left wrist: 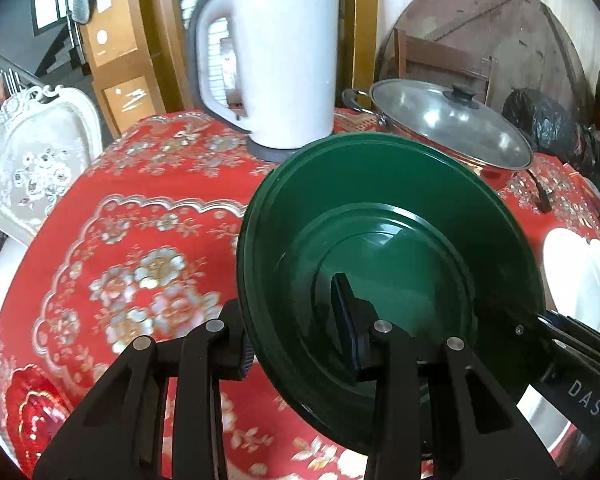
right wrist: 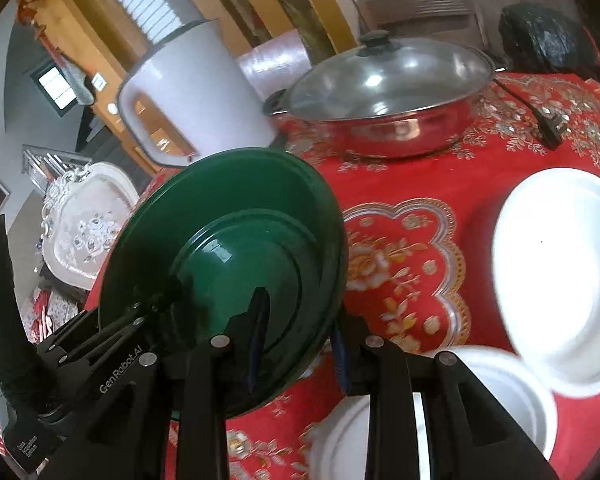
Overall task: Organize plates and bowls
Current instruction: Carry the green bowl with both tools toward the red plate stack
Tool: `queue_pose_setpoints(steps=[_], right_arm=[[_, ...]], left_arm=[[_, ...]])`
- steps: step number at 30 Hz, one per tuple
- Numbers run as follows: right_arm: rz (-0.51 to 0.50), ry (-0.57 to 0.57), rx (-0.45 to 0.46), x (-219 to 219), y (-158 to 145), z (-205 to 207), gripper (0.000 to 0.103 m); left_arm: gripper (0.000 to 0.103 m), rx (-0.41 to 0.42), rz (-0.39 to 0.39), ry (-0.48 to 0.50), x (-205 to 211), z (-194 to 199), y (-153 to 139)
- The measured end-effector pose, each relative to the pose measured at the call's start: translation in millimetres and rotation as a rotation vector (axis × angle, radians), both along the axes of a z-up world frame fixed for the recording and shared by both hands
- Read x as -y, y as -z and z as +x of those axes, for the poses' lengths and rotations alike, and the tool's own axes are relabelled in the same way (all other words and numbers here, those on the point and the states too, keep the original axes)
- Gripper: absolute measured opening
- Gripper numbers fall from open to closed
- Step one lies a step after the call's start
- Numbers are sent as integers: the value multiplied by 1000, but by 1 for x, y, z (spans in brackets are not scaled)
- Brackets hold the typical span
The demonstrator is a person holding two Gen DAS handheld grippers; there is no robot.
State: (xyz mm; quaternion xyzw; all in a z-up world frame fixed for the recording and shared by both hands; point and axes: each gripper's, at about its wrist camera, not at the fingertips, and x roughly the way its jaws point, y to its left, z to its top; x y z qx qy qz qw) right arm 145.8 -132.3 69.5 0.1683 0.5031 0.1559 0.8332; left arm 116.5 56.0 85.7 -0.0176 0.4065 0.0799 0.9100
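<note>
A dark green deep plate (left wrist: 400,216), with a second green rim showing just beneath it, hangs tilted above the red flowered tablecloth (left wrist: 140,240). My left gripper (left wrist: 292,320) is shut on its left rim, one finger inside the dish and one outside. My right gripper (right wrist: 300,320) is shut on the opposite rim of the green plate (right wrist: 240,248) in the same way. Each gripper also shows in the other's view: the right gripper (left wrist: 548,328) and the left gripper (right wrist: 140,320). A white plate (right wrist: 560,272) and a white bowl (right wrist: 508,392) lie on the cloth to the right.
A white electric kettle (left wrist: 284,64) and a steel pot with a glass lid (left wrist: 448,124) stand at the back of the table. A black plug (right wrist: 548,128) lies beside the pot. An ornate white chair (left wrist: 32,160) stands off the left edge. Another white plate (right wrist: 340,432) lies below my right gripper.
</note>
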Motion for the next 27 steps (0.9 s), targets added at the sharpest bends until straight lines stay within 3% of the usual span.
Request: queue_pose_setpoints(steps=[15,27], right_arm=[[29,-145,38,-65,-24,-52,29],[13,-272,57,-121,-32,-88,29]], left_arm=[[34,49,-14,-95,-63,-98,-20],[34,55,-52,-180,-111,-164,-20]])
